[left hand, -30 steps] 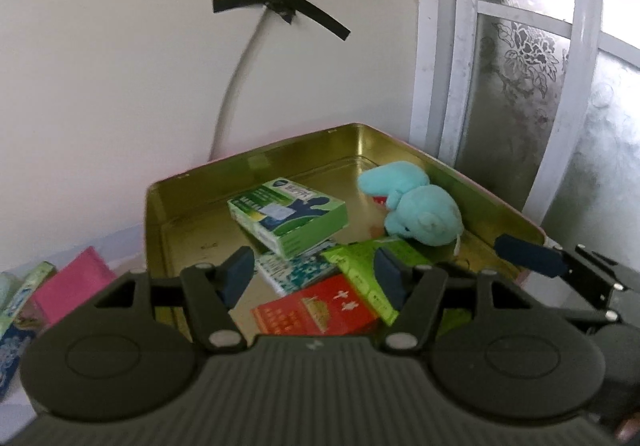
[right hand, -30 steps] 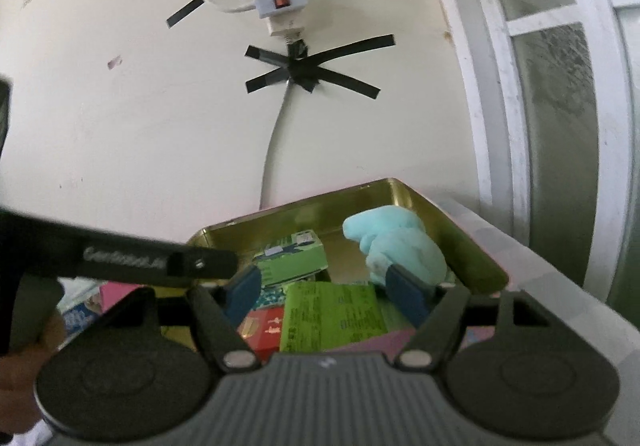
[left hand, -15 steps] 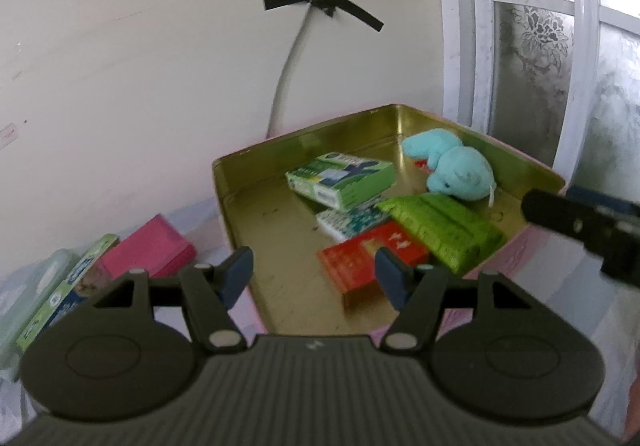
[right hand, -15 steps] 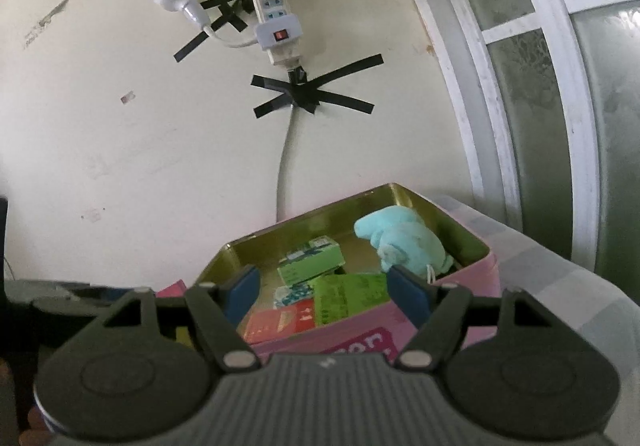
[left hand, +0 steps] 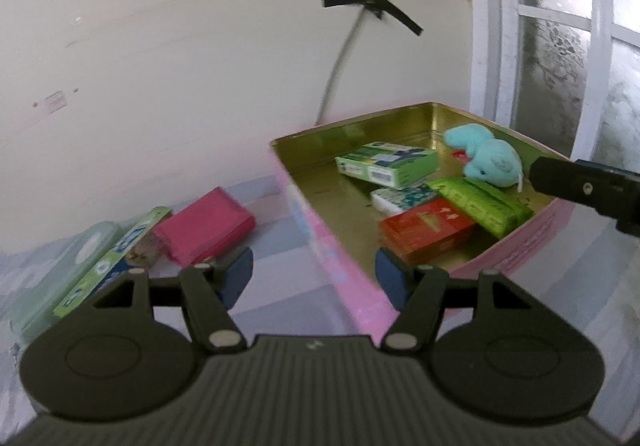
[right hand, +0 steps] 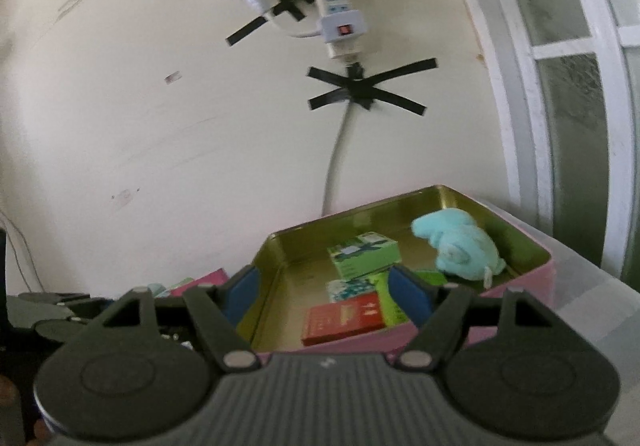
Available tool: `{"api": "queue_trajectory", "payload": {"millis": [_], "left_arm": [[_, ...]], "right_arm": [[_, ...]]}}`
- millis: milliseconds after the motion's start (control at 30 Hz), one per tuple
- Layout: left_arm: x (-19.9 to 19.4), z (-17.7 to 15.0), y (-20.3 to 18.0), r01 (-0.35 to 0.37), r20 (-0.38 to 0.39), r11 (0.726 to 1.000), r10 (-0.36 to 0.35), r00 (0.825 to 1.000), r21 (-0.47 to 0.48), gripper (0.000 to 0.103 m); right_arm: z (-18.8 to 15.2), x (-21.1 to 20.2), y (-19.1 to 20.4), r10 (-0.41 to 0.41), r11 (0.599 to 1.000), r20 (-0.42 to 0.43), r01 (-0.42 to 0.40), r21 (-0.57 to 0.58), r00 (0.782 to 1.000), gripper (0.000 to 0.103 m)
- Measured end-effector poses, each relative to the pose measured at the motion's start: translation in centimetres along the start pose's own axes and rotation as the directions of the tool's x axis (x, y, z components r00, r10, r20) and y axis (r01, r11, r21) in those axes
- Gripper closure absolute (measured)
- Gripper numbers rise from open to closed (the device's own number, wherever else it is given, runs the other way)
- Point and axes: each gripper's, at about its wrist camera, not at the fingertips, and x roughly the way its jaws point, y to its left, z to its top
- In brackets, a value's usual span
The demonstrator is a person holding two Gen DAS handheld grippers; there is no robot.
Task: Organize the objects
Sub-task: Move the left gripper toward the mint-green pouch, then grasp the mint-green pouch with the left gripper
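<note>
Left gripper (left hand: 314, 273): fingers spread wide, nothing between them, hovering above the surface (left hand: 276, 286) with the near corner of the pink tin (left hand: 348, 270) directly ahead of the gap. Right gripper (right hand: 326, 292): fingers likewise parted and empty, raised at the tin's near wall.

Just beyond the left finger of the left gripper: a magenta packet (left hand: 206, 224), flat on the surface, touching a green-and-blue box (left hand: 108, 258) on its far-left side, with a pale green container (left hand: 64, 266) beyond that again. All three outside the tin; probably next to go in.

Ahead and right of the fingers, inside the tin: red box (left hand: 428, 230) nearest, green tissue pack (left hand: 480, 202) beside it, patterned pack (left hand: 400, 198) partly buried, green-and-white carton (left hand: 388, 164) leaning on top, teal plush toy (left hand: 488, 158) at the far corner.

For the likely step, fetching the magenta packet: swing left, keep the fingers wide, straddle the short sides, descend square to the surface. Close gently, since the wrapper looks soft. Avoid nudging the box against it. Free floor in the tin: the left half, beyond the near wall.
</note>
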Motion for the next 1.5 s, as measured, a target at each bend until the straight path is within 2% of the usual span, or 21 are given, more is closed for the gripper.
{"api": "queue_trajectory", "payload": {"millis": [500, 767, 900, 1033, 1067, 1133, 1233, 1300, 1500], "left_arm": [[-0.9, -3.6, 6.5, -0.059, -0.024, 0.995, 0.058, 0.998, -0.075, 0.033], [-1.2, -5.5, 10.3, -0.101, -0.052, 0.989, 0.096, 0.994, -0.11, 0.032], [-1.8, -6.3, 15.1, -0.129, -0.06, 0.978, 0.121, 0.991, -0.164, 0.03], [-2.6, -7.0, 21.1, -0.204, -0.072, 0.959, 0.193, 0.978, -0.199, 0.028], [-2.7, -7.2, 22.3, -0.212, -0.069, 0.958, 0.202, 0.977, -0.193, 0.023], [-2.7, -7.8, 24.4, -0.223, -0.065, 0.961, 0.215, 0.974, -0.164, 0.022], [-1.6, -8.4, 26.1, -0.242, -0.08, 0.965, 0.235, 0.969, -0.105, 0.02], [-0.3, -8.7, 26.7, -0.245, -0.093, 0.967, 0.238, 0.967, -0.075, 0.014], [3.3, -8.6, 27.9, -0.206, -0.132, 0.978, 0.2, 0.971, -0.031, 0.014]], "right_arm": [[-1.8, 1.2, 7.0, 0.064, 0.991, -0.077, -0.072, -0.111, 0.995, 0.027], [-4.0, 3.1, 10.7, 0.124, 0.977, -0.166, -0.149, -0.15, 0.978, 0.026], [-5.4, 4.0, 12.3, 0.14, 0.965, -0.211, -0.181, -0.19, 0.967, 0.025], [-6.4, 5.0, 13.2, 0.153, 0.958, -0.254, -0.206, -0.2, 0.955, 0.025], [-6.6, 5.2, 13.4, 0.154, 0.957, -0.262, -0.21, -0.201, 0.953, 0.025], [-6.9, 5.7, 13.7, 0.155, 0.956, -0.277, -0.215, -0.201, 0.948, 0.025], [-7.5, 6.4, 14.0, 0.156, 0.956, -0.299, -0.22, -0.196, 0.942, 0.025], [-7.8, 6.8, 14.3, 0.158, 0.955, -0.315, -0.226, -0.191, 0.936, 0.025], [-8.3, 7.4, 14.7, 0.142, 0.954, -0.331, -0.219, -0.207, 0.933, 0.025]]}}
